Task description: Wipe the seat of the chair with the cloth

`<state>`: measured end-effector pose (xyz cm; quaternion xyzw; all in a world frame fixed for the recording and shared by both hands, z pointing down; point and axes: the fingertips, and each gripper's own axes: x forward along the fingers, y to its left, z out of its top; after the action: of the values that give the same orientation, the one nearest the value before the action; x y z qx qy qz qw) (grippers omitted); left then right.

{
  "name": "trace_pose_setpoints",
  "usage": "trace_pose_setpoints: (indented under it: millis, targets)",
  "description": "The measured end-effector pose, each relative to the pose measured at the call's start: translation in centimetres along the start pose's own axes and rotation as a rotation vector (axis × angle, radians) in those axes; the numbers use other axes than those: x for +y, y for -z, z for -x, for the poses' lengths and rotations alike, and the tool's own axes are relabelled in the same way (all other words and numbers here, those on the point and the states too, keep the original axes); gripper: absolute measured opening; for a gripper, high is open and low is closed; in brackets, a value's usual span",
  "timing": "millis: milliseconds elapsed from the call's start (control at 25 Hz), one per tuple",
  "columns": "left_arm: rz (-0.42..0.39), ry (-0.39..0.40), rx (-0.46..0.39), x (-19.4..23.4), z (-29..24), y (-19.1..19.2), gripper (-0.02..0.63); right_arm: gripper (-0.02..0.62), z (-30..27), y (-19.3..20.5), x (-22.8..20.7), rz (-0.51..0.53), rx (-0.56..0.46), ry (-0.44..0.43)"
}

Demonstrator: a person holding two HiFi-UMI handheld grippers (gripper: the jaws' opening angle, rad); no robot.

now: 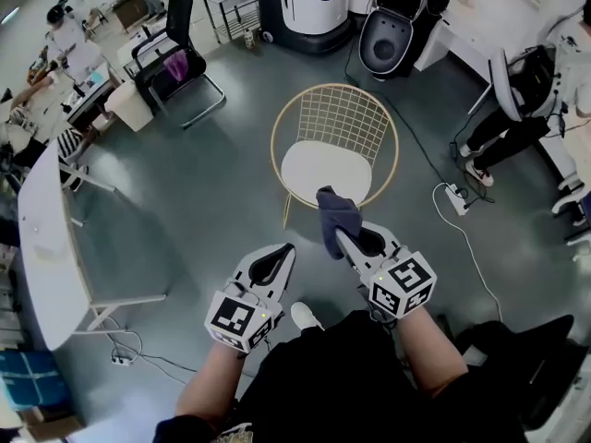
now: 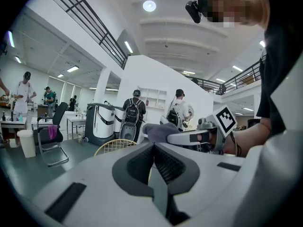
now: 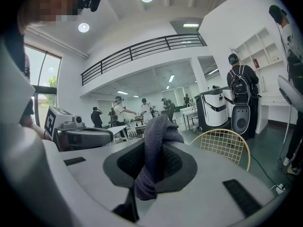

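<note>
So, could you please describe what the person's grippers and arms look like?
The left gripper and right gripper are light grey plastic shells with black ribbed pads inside the jaws; each carries a white cube with black square markers. No cables show. The person wears a black top, forearms uncovered.

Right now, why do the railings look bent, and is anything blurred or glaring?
Head view: wide lens bows the room's edges; the chair is sharp. Left gripper view: fisheye curves the balcony railing; the ceiling lamp glares; a mosaic patch hides a face. Right gripper view: same curving; the cloth is sharp.
</note>
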<state>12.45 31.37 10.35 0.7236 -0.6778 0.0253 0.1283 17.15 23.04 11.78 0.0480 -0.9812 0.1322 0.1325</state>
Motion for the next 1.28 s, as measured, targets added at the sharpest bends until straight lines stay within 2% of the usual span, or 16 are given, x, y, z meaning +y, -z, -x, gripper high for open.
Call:
trace_pose_setpoints:
  millis: [360, 640, 880, 1280]
  targets:
    - [0.021, -0.006, -0.007, 2.0, 0.8, 0.4, 0.017, 0.063, -2.1, -0.1, 0.9, 0.011, 0.018, 0.002]
    - [0.038, -0.016, 0.015, 3.1, -0.3, 0.9, 0.017, 0.063, -3.7, 0.1, -0.5, -0.012, 0.032, -0.004]
    - [0.048, -0.031, 0.042, 5.4, -3.4, 1.1, 0.017, 0.063, -6.6, 0.3, -3.8, -0.043, 0.045, -0.019]
    - [0.073, -0.026, 0.082, 10.5, -11.9, 1.2, 0.017, 0.063, -12.8, -0.5, -12.1, -0.094, 0.083, -0.031]
